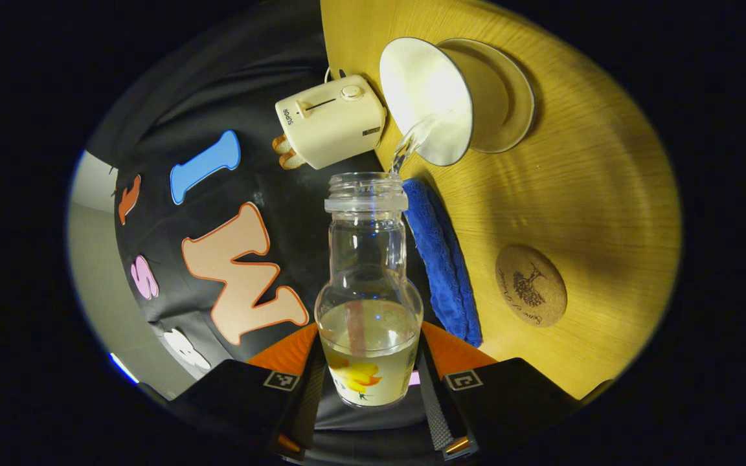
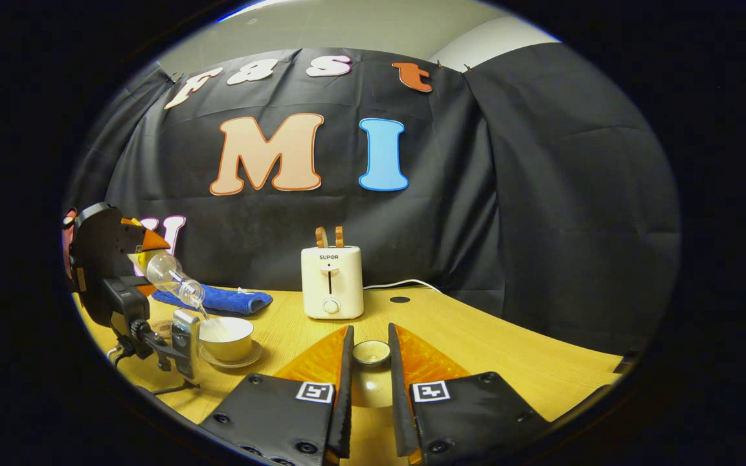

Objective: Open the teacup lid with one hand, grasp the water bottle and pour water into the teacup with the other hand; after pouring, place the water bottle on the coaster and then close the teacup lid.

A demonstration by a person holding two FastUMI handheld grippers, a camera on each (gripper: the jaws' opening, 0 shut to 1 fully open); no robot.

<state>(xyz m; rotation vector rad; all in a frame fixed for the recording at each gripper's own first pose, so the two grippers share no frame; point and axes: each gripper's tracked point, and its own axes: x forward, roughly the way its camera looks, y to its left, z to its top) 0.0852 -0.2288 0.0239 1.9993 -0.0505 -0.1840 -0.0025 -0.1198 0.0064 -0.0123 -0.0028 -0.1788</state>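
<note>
My left gripper [image 1: 368,353] is shut on a clear water bottle [image 1: 368,285], which is tipped with its open mouth over the white teacup [image 1: 428,97]. A thin stream of water [image 1: 405,150] runs into the cup, which stands on its saucer [image 1: 509,97]. In the right gripper view the tilted bottle [image 2: 175,278] hangs above the cup [image 2: 225,336], held by the left gripper [image 2: 151,254]. My right gripper [image 2: 370,340] is shut on the teacup lid [image 2: 371,353], held above the table to the right of the cup. The round cork coaster [image 1: 531,285] lies bare.
A folded blue towel [image 1: 441,259] lies between cup and coaster. A cream toaster [image 2: 331,281] with toast in it stands at the back of the wooden table [image 2: 476,349], its cord trailing right. A small black stand [image 2: 153,336] sits by the cup.
</note>
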